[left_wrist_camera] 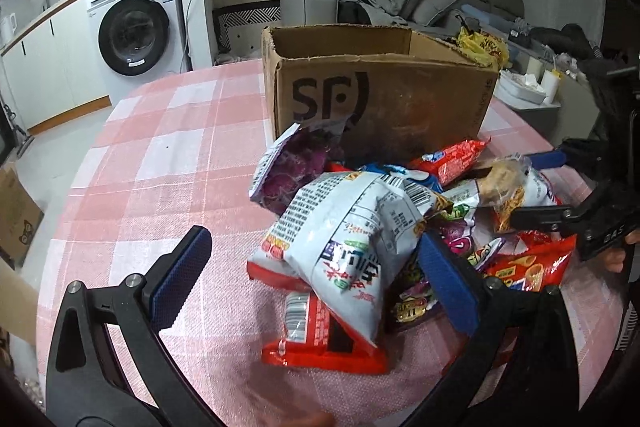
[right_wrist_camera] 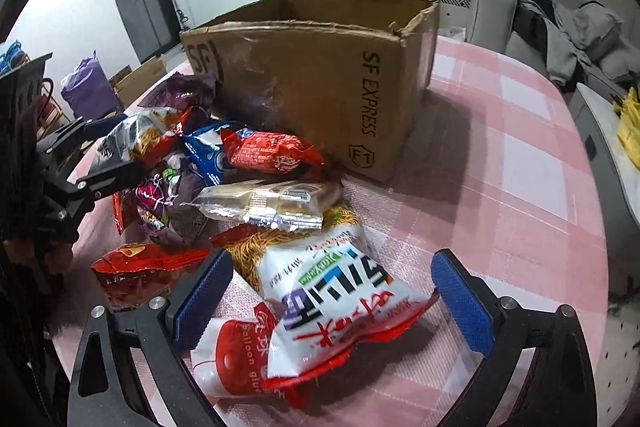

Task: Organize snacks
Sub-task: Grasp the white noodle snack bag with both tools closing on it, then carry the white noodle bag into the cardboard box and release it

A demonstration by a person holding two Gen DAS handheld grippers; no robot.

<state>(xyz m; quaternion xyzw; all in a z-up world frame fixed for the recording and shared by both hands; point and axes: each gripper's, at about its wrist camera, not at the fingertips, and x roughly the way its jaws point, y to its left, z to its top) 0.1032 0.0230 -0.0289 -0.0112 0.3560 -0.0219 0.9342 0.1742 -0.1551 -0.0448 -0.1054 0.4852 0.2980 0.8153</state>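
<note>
While a heap of snack packets (right_wrist_camera: 240, 179) lies on the pink checked surface (right_wrist_camera: 500, 167) just in front of an open SF Express cardboard box (right_wrist_camera: 320, 75), both claws are spread wide: the left claw (left_wrist_camera: 320, 279) straddles a white noodle bag (left_wrist_camera: 344, 227), and the right claw (right_wrist_camera: 332, 291) straddles another white noodle bag (right_wrist_camera: 332, 291).

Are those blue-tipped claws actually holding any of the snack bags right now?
No. Both the left gripper and the right gripper are open, each straddling a white snack bag without pinching it.
</note>
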